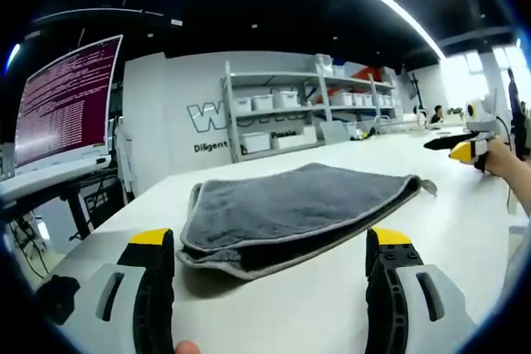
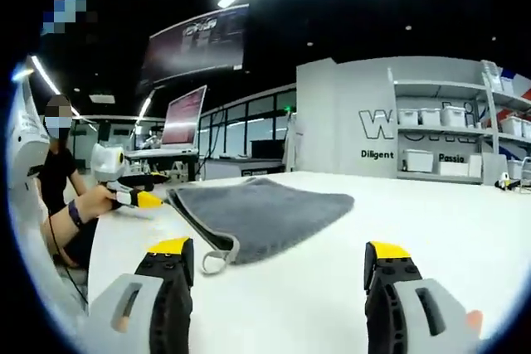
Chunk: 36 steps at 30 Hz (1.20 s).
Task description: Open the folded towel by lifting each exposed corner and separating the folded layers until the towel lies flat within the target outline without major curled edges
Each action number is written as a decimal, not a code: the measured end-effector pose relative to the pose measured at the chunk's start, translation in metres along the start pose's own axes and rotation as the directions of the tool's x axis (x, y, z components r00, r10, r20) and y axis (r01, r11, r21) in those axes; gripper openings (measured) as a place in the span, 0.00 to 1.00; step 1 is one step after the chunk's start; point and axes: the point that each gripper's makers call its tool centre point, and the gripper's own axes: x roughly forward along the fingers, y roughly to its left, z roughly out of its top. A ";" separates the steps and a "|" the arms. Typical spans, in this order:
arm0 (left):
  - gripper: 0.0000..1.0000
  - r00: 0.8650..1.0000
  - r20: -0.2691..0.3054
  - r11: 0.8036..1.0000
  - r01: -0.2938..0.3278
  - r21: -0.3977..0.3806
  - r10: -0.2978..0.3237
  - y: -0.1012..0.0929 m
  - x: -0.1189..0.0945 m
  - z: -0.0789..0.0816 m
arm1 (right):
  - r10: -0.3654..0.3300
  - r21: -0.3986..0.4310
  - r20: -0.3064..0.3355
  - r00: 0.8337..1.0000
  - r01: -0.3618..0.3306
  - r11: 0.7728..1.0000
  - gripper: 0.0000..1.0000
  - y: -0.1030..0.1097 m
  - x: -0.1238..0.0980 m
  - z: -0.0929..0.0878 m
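A grey towel (image 1: 290, 205) lies folded on the white table (image 1: 465, 230), its layered edge facing me in the left gripper view. My left gripper (image 1: 272, 242) stands open just in front of that edge, one jaw on each side of the near corner. In the right gripper view the towel (image 2: 265, 213) shows a hanging loop (image 2: 217, 261) at its near corner. My right gripper (image 2: 279, 248) is open just short of that corner and holds nothing. The left gripper (image 2: 137, 196) appears at the towel's left corner, held by a hand. The right gripper (image 1: 469, 148) sits off the towel's right end.
Metal shelves (image 1: 282, 113) with white bins stand against the back wall. A monitor (image 1: 62, 101) on a stand is beside the table's left edge. A person (image 2: 58, 188) sits at the table's left side. Bare tabletop (image 2: 448, 213) stretches to the right of the towel.
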 end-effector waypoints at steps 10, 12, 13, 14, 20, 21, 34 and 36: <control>0.93 1.000 -0.001 1.000 -0.006 0.000 0.006 0.001 -0.001 -0.001 | 0.019 -0.005 -0.013 1.000 -0.019 1.000 0.86 0.003 0.000 -0.003; 0.93 1.000 0.001 1.000 -0.006 -0.001 0.006 0.000 -0.002 0.000 | 0.013 -0.004 -0.020 1.000 -0.013 1.000 0.86 0.001 0.000 -0.004; 0.93 1.000 0.001 1.000 -0.006 -0.001 0.006 0.000 -0.002 0.000 | 0.010 -0.002 -0.018 1.000 -0.010 1.000 0.86 0.001 0.000 -0.004; 0.93 1.000 0.001 1.000 -0.006 -0.001 0.006 0.001 -0.002 0.000 | 0.011 0.001 -0.015 1.000 -0.011 1.000 0.86 0.001 0.000 -0.003; 0.93 1.000 0.009 1.000 -0.012 -0.009 0.012 0.002 -0.003 0.001 | 0.020 0.004 -0.015 1.000 -0.020 1.000 0.86 0.002 0.000 -0.003; 0.93 1.000 0.009 1.000 -0.013 -0.010 0.013 0.002 -0.003 0.001 | 0.022 0.003 -0.018 1.000 -0.022 1.000 0.86 0.003 0.000 -0.004; 0.93 1.000 0.011 1.000 -0.016 -0.014 0.016 0.003 -0.003 0.001 | 0.022 -0.005 -0.027 0.999 -0.023 1.000 0.86 0.005 0.001 -0.005; 0.93 1.000 0.012 1.000 -0.016 -0.016 0.016 0.003 -0.004 0.001 | 0.021 -0.008 -0.030 0.999 -0.022 1.000 0.86 0.004 0.001 -0.005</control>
